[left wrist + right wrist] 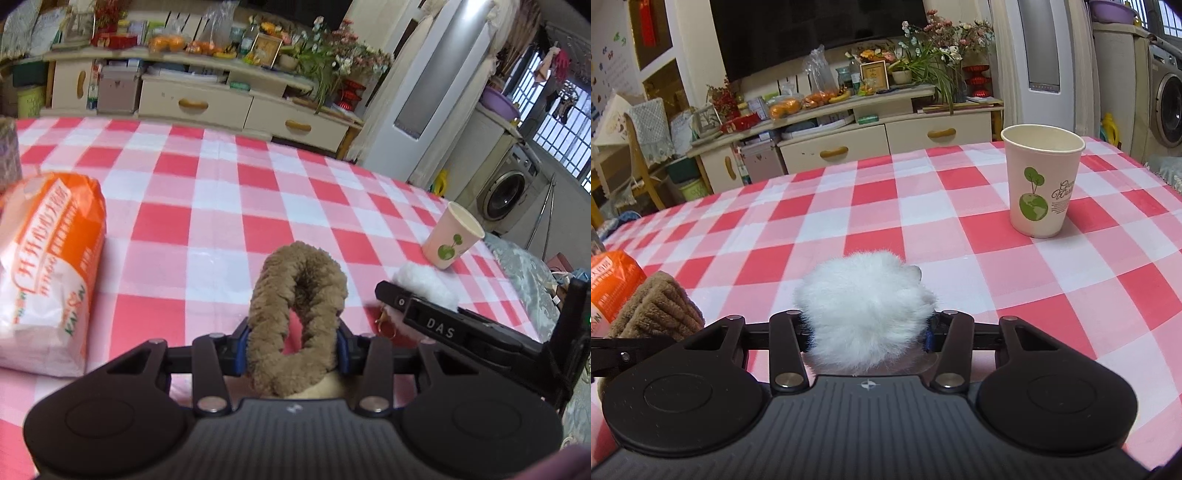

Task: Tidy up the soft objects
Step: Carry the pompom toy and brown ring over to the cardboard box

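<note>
Fluffy items fill both tools: the left tool (pixel 293 350) squeezes a brown scrunchie (pixel 297 295), the right tool (pixel 870 328) a white pompom (pixel 866 306), above the counter (pixel 960 258). Either could slip sideways through loosening pads.

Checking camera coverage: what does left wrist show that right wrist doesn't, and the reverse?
Left wrist only: the left gripper shut on the brown fuzzy fabric loop, a gold metal clasp beside the white fluff, and most of the orange-and-white plastic tissue pack.

Right wrist only: the right gripper shut on the white fluffy pom-pom.

Both: the cream paper cup with green print, standing upright on the red-and-white checked tablecloth.
</note>
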Available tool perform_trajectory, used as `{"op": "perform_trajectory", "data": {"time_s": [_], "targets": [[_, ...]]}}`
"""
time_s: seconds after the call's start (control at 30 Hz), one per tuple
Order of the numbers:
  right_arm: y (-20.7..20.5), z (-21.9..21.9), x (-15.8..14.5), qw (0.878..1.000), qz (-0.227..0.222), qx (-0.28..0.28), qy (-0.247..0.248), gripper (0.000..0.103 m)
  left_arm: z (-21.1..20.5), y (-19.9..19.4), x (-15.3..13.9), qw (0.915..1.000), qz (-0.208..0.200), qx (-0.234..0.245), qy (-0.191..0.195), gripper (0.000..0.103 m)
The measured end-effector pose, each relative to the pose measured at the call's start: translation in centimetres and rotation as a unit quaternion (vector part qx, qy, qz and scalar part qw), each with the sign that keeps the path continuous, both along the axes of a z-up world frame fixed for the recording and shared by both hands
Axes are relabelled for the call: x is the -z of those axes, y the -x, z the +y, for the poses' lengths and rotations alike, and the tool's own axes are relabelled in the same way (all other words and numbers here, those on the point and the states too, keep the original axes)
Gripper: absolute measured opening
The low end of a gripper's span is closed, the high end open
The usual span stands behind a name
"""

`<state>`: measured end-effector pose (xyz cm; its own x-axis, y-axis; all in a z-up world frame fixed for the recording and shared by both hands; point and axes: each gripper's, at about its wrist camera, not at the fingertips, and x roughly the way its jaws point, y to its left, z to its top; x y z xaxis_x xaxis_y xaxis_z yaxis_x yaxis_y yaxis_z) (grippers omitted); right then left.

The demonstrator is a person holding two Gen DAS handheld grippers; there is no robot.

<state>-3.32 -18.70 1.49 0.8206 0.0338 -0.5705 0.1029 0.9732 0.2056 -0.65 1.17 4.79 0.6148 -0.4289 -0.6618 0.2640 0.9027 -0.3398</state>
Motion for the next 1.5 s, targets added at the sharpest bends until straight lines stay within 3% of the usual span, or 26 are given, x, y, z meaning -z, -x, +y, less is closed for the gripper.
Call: {"op": "perform_trajectory", "data": {"time_s": [0.47,0.7,1.1,1.5], "targets": [[1.3,0.0,-0.3,0.999,-0.025,0.017,0.01,0.057,1.6,2.6,-3.1,0.9976,-0.063,0.008,0.026,0.042],[2.2,0.6,-1.3,0.999,-0.034,0.015,-0.014,0.057,3.2,3.7,-4.3,0.9957,-0.086,0.001,0.034,0.042],[4.4,2.0,-5.3,0.997,-0.07,0.015,-0.034,0.057,6.8,3.8,-6.3,0.9902,-0.121,-0.031,0.063,0.042],[5.0,6.6,-8.8,0.995,-0.077,-0.039,-0.055,0.057,11.6,4.6,-8.4,0.979,-0.163,-0.087,0.088,0.042]]}}
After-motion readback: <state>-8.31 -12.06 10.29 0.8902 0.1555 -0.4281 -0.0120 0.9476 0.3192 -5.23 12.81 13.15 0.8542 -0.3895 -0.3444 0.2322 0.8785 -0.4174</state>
